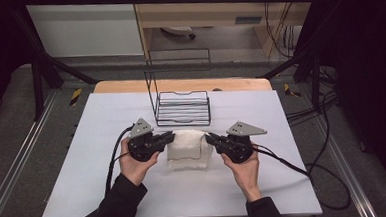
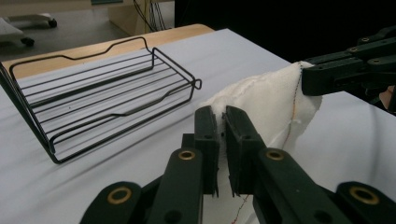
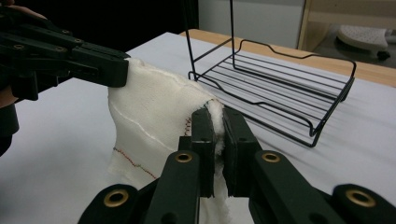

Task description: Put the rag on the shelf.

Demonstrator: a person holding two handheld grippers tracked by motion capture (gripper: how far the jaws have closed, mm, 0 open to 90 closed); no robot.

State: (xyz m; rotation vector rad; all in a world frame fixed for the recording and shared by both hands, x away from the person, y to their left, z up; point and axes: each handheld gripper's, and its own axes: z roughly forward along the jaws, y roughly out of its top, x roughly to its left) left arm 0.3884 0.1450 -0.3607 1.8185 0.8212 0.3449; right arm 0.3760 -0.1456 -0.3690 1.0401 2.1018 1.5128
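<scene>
A white cloth (image 1: 187, 148) with thin stitched lines hangs folded between both grippers at the middle of the table, its lower edge resting on the sheet. My left gripper (image 1: 171, 136) is shut on the cloth's left top corner, and the cloth (image 2: 266, 100) is pinched between that gripper's jaws (image 2: 221, 125). My right gripper (image 1: 208, 137) is shut on the right top corner, and the cloth (image 3: 154, 109) is pinched in its jaws (image 3: 214, 128). Each gripper view shows the other gripper holding the far corner.
A black wire rack (image 1: 182, 108) with a tall upright back frame stands just behind the cloth. A white sheet (image 1: 110, 193) covers the wooden table (image 1: 130, 86). Cables (image 1: 304, 170) trail off the right side. Dark frame bars stand around the table.
</scene>
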